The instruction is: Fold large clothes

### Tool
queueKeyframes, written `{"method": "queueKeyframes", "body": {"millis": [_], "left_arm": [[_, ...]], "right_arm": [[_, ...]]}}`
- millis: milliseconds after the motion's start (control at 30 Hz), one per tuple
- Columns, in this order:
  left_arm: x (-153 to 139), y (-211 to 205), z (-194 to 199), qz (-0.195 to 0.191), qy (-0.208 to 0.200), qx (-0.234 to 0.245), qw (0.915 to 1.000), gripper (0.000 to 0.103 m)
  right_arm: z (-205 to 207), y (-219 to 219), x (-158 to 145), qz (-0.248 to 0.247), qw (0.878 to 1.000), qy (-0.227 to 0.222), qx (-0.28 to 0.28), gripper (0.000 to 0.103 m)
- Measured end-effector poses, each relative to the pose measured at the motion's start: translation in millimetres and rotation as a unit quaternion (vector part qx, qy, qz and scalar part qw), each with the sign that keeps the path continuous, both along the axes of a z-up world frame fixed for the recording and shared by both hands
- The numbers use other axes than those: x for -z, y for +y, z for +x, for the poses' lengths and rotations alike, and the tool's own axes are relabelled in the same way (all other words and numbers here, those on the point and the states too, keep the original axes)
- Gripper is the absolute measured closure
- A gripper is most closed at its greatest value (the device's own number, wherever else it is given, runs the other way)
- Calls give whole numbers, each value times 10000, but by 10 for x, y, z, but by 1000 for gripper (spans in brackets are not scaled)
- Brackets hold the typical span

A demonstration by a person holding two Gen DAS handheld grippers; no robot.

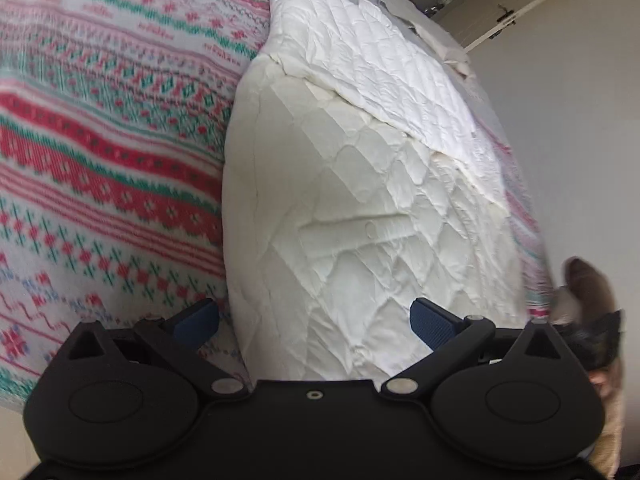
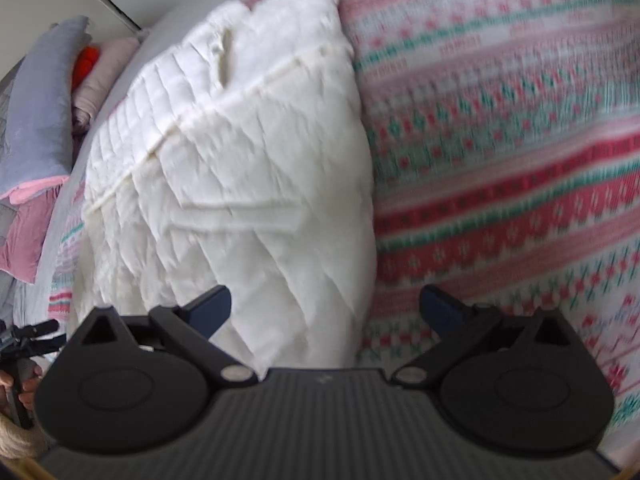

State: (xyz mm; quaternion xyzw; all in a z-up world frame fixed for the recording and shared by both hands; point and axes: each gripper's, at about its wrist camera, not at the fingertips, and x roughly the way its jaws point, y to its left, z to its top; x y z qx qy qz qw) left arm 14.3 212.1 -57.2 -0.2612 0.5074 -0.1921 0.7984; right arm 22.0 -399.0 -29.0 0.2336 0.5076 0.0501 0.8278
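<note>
L wrist view, left to right: patterned blanket (image 1: 104, 152) in red/green/white knit-style bands covers the bed on the left. Next to it, centre, lies the white quilted garment (image 1: 360, 184), folded into a long bundle on top of the blanket, running from the near edge of the bed up toward the far end; a flat pocket-like flap shows on its front. L gripper (image 1: 314, 320) hovers just above the garment's near end, fingers spread wide, nothing between them; left pad over the blanket/garment edge, right pad over the white fabric. Far right: beige wall, a door (image 1: 520, 12) at top.

R wrist view, left to right: pile of pillows/bedding (image 2: 40, 120) in grey-blue, pink and orange at the far-left edge of the bed; below it part of the other gripper in a hand. Centre, the same white garment. Right, the blanket. R gripper (image 2: 326, 312) also wide, empty, straddling the garment's right edge. View blurred.
</note>
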Motion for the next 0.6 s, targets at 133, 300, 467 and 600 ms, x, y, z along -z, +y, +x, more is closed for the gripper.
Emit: {"method": "queueKeyframes", "body": {"millis": [133, 300, 467, 600], "left_arm": [[96, 95, -75, -669, 141, 88, 9976, 2], [178, 28, -150, -923, 222, 424, 9946, 3], [205, -143, -229, -951, 190, 672, 9930, 30], [217, -226, -233, -877, 103, 768, 9931, 43]], "right_arm": [[-149, -13, -2, 184, 9995, -239, -136, 1], [-242, 45, 26, 491, 9978, -332, -291, 15], [-255, 189, 95, 811, 9954, -245, -441, 37], [-244, 336, 81, 619, 9963, -282, -516, 56]]}}
